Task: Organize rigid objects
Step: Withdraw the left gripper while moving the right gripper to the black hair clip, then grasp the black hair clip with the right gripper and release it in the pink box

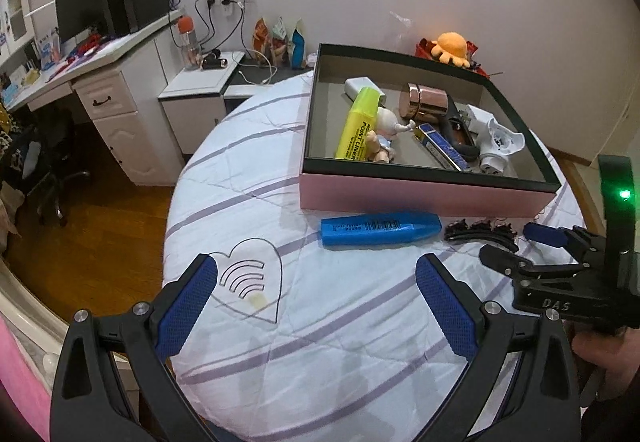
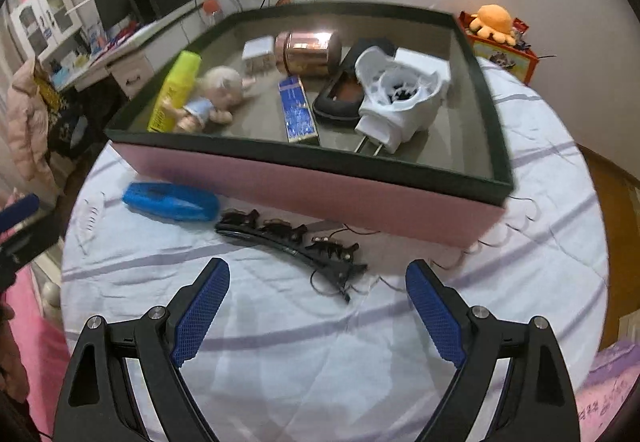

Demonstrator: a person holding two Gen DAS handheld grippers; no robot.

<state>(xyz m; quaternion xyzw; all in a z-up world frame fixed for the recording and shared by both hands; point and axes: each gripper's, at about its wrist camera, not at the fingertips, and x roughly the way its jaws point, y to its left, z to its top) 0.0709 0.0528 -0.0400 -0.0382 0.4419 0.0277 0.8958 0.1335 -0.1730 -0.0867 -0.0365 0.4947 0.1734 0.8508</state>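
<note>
Surroundings: a round surface (image 1: 340, 322) covered by a pale quilted cloth with lilac stripes and a stitched heart motif (image 1: 250, 282). A shallow pink box (image 2: 320, 194) with a dark rim stands on its far half. Inside the box lie a yellow highlighter (image 2: 174, 92), a small doll (image 2: 212, 98), a copper-coloured jar (image 2: 308, 52) on its side, a blue flat packet (image 2: 298, 110), a black case (image 2: 340, 94), a small white block (image 2: 258, 52) and a white plug adapter (image 2: 400, 94). An orange plush toy (image 2: 494, 22) sits beyond the box on a red carton. A white desk (image 1: 100, 82) with monitor and speakers stands to the left.

Obstruction: the pink front wall of the box rises directly behind the loose items; a thin dark thread trails on the cloth near the clip.

Task items: a blue highlighter (image 1: 380, 228) lies flat, parallel to the box front and just beside it. A black hair clip (image 2: 292, 242) with dark bow-shaped decorations lies next to it, slanting away from the box.

Position: the right hand-held gripper (image 2: 318, 308) has its jaws spread wide and nothing in its grasp; the near end of the clip lies just ahead of the gap between its blue pads. The left hand-held gripper (image 1: 318, 302) is likewise wide open and empty, with the blue highlighter ahead of it and apart.
</note>
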